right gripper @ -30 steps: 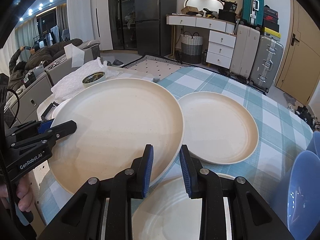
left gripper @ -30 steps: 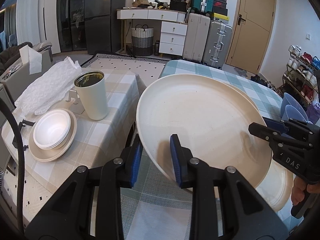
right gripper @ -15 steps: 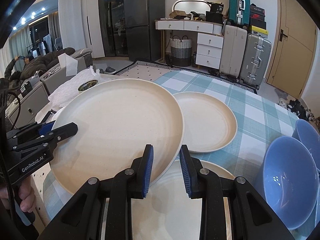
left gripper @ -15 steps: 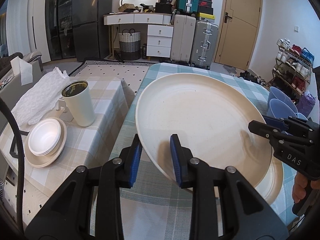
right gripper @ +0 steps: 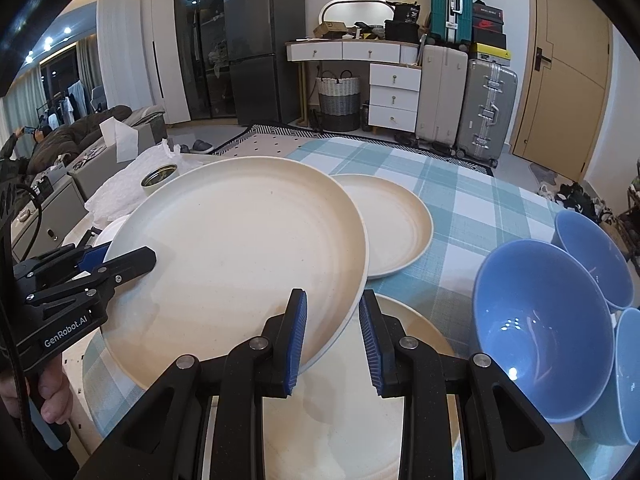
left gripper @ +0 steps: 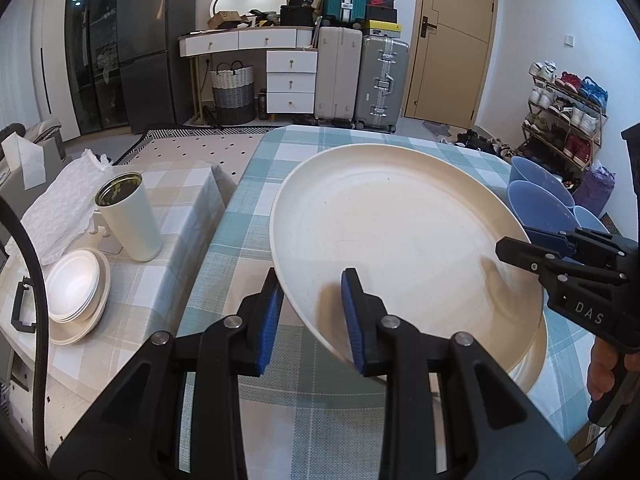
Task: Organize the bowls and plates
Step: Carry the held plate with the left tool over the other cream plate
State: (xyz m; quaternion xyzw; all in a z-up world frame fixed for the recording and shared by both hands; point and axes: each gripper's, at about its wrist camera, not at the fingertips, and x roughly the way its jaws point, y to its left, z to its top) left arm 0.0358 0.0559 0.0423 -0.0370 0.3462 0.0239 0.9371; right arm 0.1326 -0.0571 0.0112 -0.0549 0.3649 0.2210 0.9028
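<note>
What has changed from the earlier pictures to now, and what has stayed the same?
The large plate, held by both grippers, was carried to the right across the table: the blue bowls came into the right wrist view, and the cup and white bowls slid left in the left wrist view. It now hangs over another plate. Left gripper and right gripper keep their grip; nothing was released.
</note>
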